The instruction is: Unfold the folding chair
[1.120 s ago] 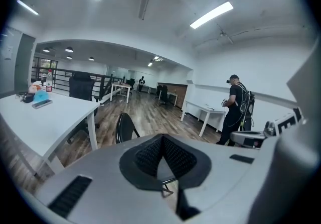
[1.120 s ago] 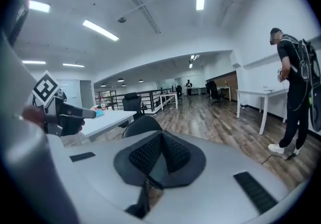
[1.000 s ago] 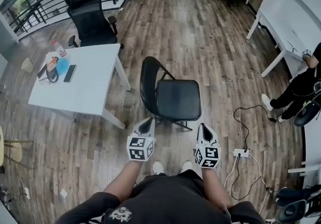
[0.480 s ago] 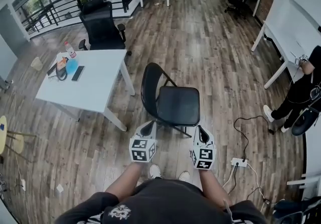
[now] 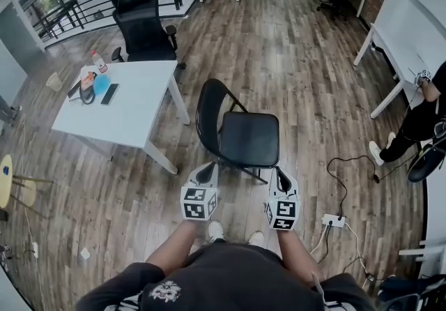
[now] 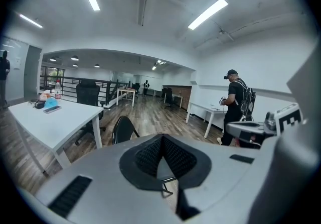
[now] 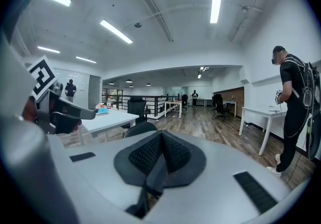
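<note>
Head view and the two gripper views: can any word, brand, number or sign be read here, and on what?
No text can be read anywhere.
Marker cubes: black-and-white square patterns, no letters.
Shirt print on the person: too blurred to read.
Bottle label, on the white table: too small to read.

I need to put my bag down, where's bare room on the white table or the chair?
White table: bare over its near half, toward the folding chair; its far corner is crowded by bottle, phone and blue item. The chair's seat is also bare.
</note>
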{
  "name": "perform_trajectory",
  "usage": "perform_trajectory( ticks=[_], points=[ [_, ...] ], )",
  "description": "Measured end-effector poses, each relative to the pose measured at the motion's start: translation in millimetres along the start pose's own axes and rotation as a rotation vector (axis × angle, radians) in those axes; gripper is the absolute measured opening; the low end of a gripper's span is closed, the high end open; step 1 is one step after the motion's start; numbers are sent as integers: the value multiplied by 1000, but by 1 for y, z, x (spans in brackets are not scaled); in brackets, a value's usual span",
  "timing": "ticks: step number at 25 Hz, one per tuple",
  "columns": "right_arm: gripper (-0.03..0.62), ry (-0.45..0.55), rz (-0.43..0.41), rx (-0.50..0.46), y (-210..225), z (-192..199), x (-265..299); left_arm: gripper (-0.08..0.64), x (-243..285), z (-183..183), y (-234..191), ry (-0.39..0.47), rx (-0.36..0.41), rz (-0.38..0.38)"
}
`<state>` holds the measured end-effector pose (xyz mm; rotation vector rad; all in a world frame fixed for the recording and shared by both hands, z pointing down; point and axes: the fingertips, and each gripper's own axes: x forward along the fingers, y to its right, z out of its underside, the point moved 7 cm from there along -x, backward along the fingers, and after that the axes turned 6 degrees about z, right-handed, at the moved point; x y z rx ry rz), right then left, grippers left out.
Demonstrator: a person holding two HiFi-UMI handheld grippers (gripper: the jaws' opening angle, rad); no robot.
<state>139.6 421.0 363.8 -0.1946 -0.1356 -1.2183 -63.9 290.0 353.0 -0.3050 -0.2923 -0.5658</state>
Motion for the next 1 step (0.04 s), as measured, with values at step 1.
perform_trajectory(
  ticks=[1],
  points=[
    [15, 4, 2, -1, 2, 1, 0, 6, 2, 1, 2, 0, 3, 2]
  ],
)
